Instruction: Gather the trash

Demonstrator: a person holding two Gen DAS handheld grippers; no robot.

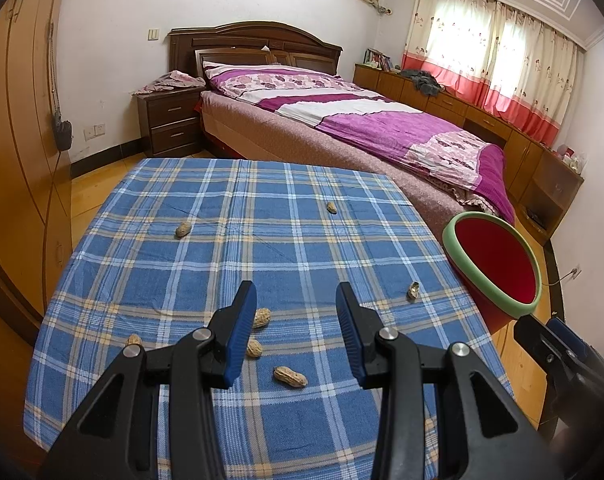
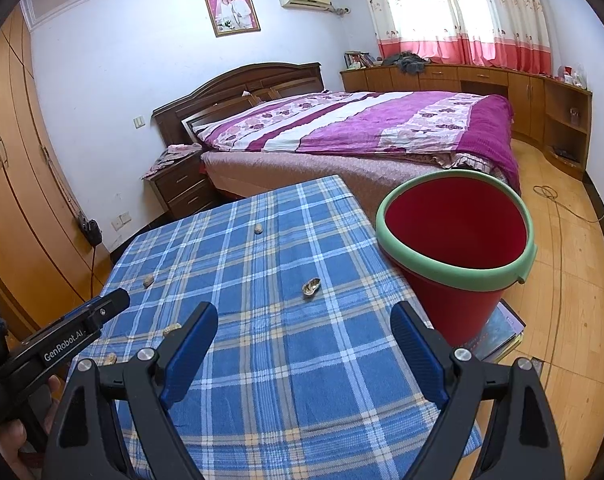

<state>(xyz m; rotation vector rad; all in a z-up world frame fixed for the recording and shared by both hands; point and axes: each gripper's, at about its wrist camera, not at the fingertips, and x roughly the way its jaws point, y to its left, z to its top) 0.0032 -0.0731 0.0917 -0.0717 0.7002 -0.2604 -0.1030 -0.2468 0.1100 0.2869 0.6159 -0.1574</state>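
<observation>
Left wrist view: left gripper (image 1: 296, 296) jaws apart, empty, hovering above peanuts on checked cloth (image 1: 206, 264). Nearest peanut (image 1: 290, 377) just below and between fingers, long axis crosswise to jaws. Red bucket (image 1: 498, 268) off right, beside right gripper (image 2: 304, 316), wide open, empty. Left hand nearer.

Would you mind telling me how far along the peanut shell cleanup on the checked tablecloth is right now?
Done: nothing visible; the red bucket looks empty as far as its inside shows.
In hand: nothing. The left gripper is open above the peanuts nearest it, and the right gripper is open and empty.
Left: seven shells on the tablecloth, including the cracked one near the bucket.
</observation>
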